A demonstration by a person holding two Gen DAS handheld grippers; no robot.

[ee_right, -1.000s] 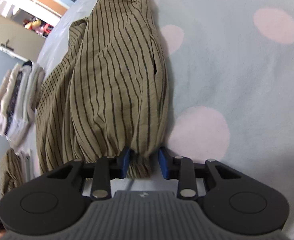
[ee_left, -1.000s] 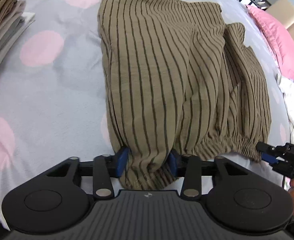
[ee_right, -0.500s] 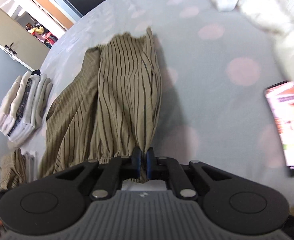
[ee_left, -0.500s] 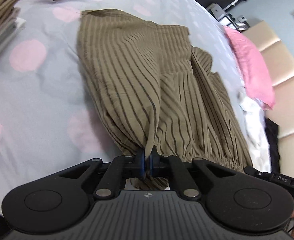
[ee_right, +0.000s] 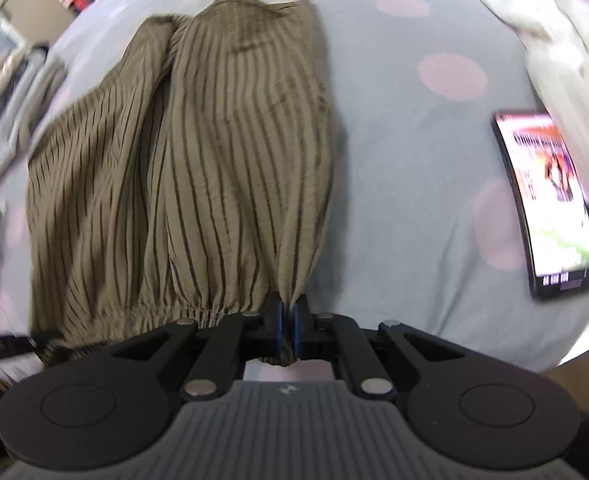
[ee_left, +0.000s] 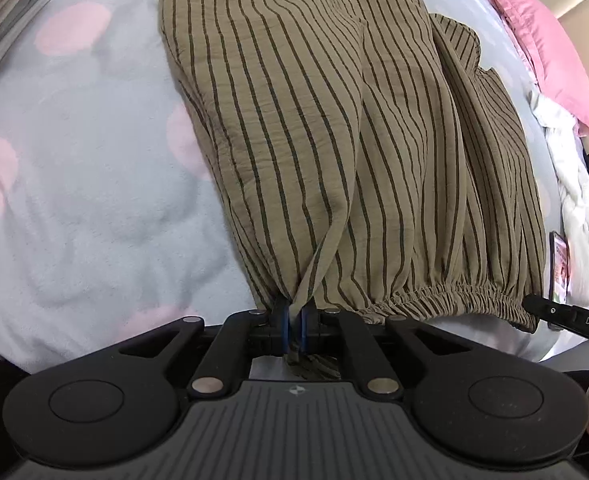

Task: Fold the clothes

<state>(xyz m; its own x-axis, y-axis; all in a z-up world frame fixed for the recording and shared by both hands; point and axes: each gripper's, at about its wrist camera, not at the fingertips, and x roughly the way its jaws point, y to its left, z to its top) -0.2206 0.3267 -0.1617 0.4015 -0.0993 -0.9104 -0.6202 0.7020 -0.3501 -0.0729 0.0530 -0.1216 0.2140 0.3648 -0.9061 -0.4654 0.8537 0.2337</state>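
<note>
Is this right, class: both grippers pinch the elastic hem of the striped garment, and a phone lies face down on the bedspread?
Not quite. The right wrist view shows the phone face up, screen lit. Both the left gripper and right gripper do pinch the striped garment.

A lit phone [ee_right: 550, 204] lies on the dotted bedsheet [ee_right: 414, 160] — pink pillow [ee_left: 542, 44] beyond.
</note>
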